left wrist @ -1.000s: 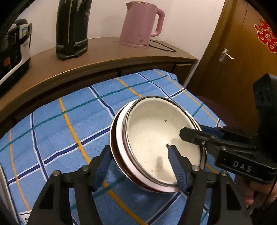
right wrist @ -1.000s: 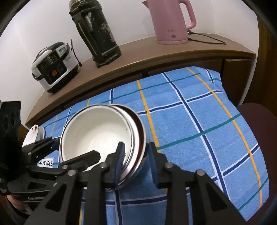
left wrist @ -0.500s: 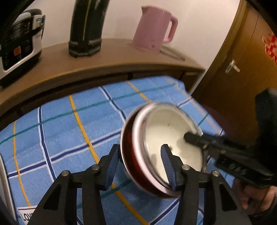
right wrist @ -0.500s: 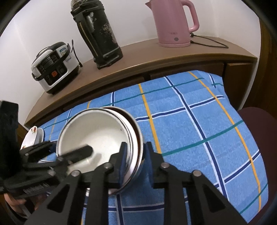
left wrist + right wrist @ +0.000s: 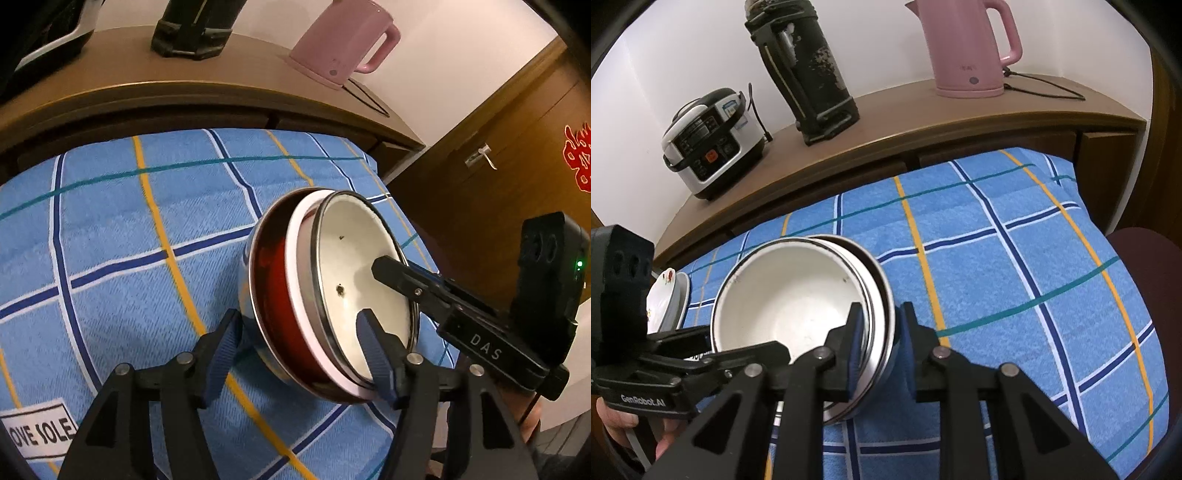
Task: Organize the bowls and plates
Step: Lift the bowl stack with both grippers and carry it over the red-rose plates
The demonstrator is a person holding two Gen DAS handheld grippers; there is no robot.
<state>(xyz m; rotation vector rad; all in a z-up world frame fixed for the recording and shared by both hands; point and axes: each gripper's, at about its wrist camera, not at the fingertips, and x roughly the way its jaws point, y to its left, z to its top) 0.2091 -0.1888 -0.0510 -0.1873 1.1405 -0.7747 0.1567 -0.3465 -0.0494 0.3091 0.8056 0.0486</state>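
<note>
A: Left wrist view, lower right: nested bowls (image 5: 332, 295), white enamel in pink in red, tilted on the checked cloth (image 5: 129, 258). Left gripper (image 5: 299, 354)?
B: Straddling the rims, jaws opening, not pinching.
A: Right wrist view, lower left?
B: Right gripper (image 5: 879, 343) clamps the stack's rims, steadying it. Innermost bowl empty. Floral plates (image 5: 666, 299) far left.

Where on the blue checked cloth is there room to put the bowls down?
The cloth lies bare to the right of the nested bowls, out to its far edge by the wooden counter and the dark seat. It is crowded on the left: a flowered dish sits there, and the left gripper and right gripper surround the bowls.
</note>
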